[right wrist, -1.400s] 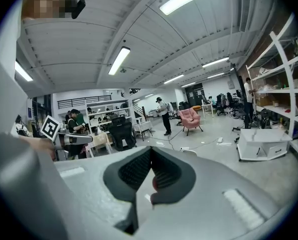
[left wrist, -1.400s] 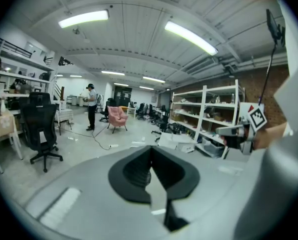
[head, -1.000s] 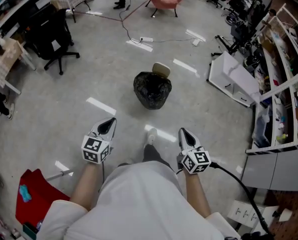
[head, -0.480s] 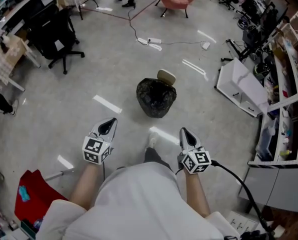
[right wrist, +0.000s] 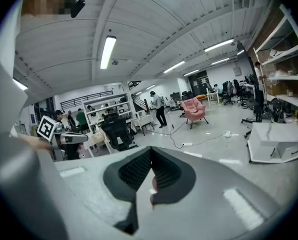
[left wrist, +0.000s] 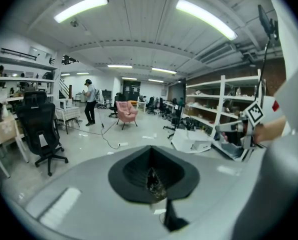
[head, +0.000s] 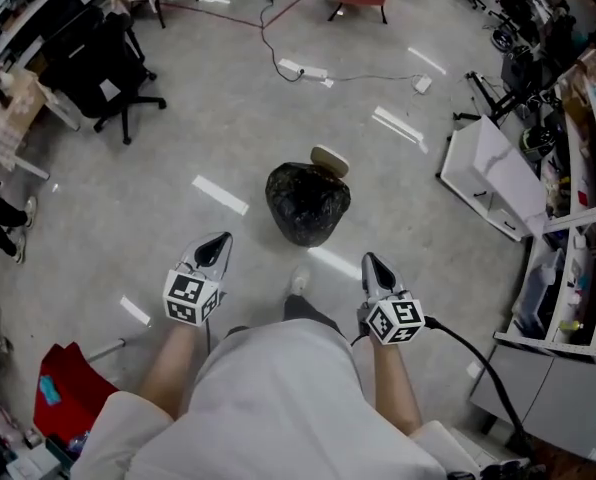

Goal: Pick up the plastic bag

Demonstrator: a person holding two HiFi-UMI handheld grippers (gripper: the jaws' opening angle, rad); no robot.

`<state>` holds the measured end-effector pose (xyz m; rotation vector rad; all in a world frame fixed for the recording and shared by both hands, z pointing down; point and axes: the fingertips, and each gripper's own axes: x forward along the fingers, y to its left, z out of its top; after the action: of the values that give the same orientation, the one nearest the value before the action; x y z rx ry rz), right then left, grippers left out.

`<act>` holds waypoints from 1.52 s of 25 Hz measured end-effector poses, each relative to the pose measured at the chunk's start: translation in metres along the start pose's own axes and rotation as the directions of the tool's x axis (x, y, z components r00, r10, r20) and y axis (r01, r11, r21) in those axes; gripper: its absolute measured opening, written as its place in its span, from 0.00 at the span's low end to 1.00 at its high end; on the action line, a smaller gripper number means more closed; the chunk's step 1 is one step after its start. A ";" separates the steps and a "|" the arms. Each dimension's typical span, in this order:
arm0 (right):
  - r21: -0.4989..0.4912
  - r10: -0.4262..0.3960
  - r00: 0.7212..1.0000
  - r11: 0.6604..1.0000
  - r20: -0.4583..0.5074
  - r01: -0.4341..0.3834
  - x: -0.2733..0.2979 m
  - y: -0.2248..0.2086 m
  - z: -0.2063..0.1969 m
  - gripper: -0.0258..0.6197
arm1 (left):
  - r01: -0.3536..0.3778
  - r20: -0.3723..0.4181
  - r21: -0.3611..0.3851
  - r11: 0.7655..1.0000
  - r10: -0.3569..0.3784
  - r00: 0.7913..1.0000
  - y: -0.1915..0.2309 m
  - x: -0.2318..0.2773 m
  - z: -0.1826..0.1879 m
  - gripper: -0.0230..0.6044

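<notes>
Seen from above, a person's bare left forearm reaches forward over the grey floor (head: 228, 138), holding the left gripper (head: 216, 248) pointed ahead and slightly downward, its jaws pressed together with nothing between them. Ahead, between the two grippers and well apart from both, a bulging black plastic bag (head: 308, 203) sits on the floor with a beige rounded object (head: 329, 160) just behind it. On the right, the other forearm mirrors the first: the right gripper (head: 374, 266) aims the same way, jaws likewise closed and empty, a black cable (head: 468, 353) trailing behind it.
</notes>
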<state>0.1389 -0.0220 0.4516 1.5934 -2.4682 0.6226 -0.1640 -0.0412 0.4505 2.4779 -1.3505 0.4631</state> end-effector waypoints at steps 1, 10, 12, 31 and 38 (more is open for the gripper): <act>0.000 0.004 1.000 1.000 -0.008 -0.004 0.007 -0.011 0.002 0.04 | -0.009 -0.007 -0.004 1.000 0.008 1.000 0.002 0.011 0.002 0.04; 0.016 0.047 0.994 0.999 -0.099 -0.046 0.059 -0.089 0.006 0.04 | -0.043 -0.082 0.007 0.999 0.043 0.996 0.013 0.096 0.025 0.04; 0.022 0.053 0.992 0.998 -0.113 -0.051 0.069 -0.098 0.004 0.04 | -0.044 -0.102 0.013 0.999 0.045 0.994 0.017 0.109 0.024 0.04; 0.093 -0.027 0.963 0.994 -0.269 0.054 0.166 -0.157 -0.088 0.04 | 0.104 -0.292 0.009 0.994 -0.097 0.951 0.085 0.247 -0.082 0.05; 0.145 -0.048 0.927 0.983 -0.371 0.109 0.221 -0.195 -0.192 0.04 | 0.125 -0.431 -0.076 0.989 -0.146 0.890 0.118 0.329 -0.191 0.07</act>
<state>0.1981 -0.1972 0.7510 1.4595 -2.1160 1.0284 -0.1235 -0.2778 0.7687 2.2270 -0.9878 0.8803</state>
